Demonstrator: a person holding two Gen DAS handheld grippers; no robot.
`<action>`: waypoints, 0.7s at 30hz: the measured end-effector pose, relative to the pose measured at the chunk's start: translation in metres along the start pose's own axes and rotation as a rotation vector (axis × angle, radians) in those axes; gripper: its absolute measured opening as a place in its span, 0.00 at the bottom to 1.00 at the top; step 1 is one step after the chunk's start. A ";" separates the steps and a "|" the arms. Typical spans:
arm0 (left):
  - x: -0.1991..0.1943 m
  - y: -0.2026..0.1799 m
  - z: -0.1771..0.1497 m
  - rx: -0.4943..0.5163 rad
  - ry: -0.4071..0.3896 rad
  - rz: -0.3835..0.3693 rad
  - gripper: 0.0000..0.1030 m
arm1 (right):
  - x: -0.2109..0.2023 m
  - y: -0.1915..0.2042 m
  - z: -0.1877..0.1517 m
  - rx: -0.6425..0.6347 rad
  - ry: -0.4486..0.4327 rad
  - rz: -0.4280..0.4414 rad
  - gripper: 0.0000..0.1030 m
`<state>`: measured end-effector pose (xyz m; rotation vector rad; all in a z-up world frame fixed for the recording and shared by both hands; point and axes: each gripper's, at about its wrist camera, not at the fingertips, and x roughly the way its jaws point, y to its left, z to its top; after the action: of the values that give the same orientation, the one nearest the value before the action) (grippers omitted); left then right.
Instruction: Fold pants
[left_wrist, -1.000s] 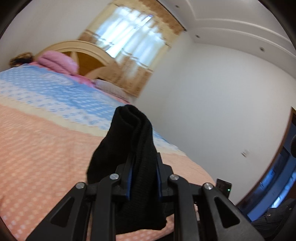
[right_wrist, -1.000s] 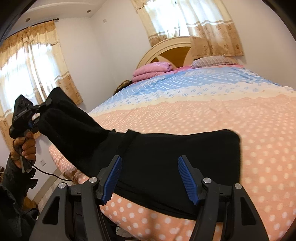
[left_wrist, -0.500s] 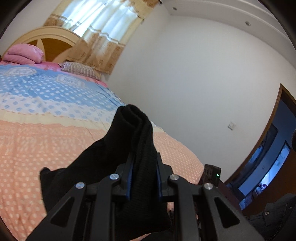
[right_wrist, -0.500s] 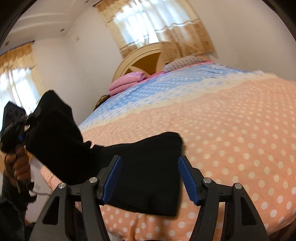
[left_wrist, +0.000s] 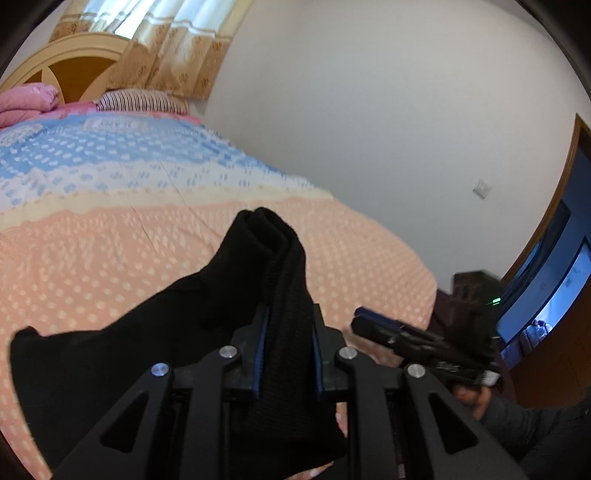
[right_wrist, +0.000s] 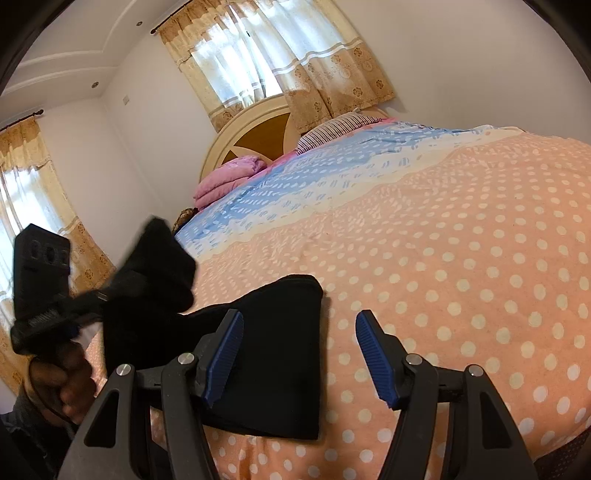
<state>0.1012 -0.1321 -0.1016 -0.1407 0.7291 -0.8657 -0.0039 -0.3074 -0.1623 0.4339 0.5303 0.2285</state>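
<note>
On the bed (right_wrist: 480, 258), pants (right_wrist: 273, 350) are seen part-folded, one end pinched in the left gripper (left_wrist: 287, 354), the right gripper (right_wrist: 299, 354) held open and empty, folding unfinished.

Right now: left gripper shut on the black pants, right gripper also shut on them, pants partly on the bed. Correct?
Not quite. The right gripper is open and holds nothing, as the right wrist view shows. The left gripper is shut on the black pants, which lie partly on the bed.
</note>
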 end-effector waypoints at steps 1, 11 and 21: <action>0.008 -0.002 -0.003 0.012 0.010 0.009 0.20 | 0.000 0.000 0.000 -0.001 0.001 -0.001 0.63; 0.045 -0.022 -0.022 0.076 0.081 0.052 0.24 | 0.005 -0.006 -0.004 0.016 0.010 -0.004 0.63; -0.014 -0.033 -0.027 0.127 -0.077 0.083 0.69 | -0.003 0.002 -0.006 0.011 -0.022 0.004 0.63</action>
<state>0.0572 -0.1388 -0.1017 -0.0297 0.6021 -0.8203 -0.0097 -0.3045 -0.1644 0.4479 0.5092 0.2243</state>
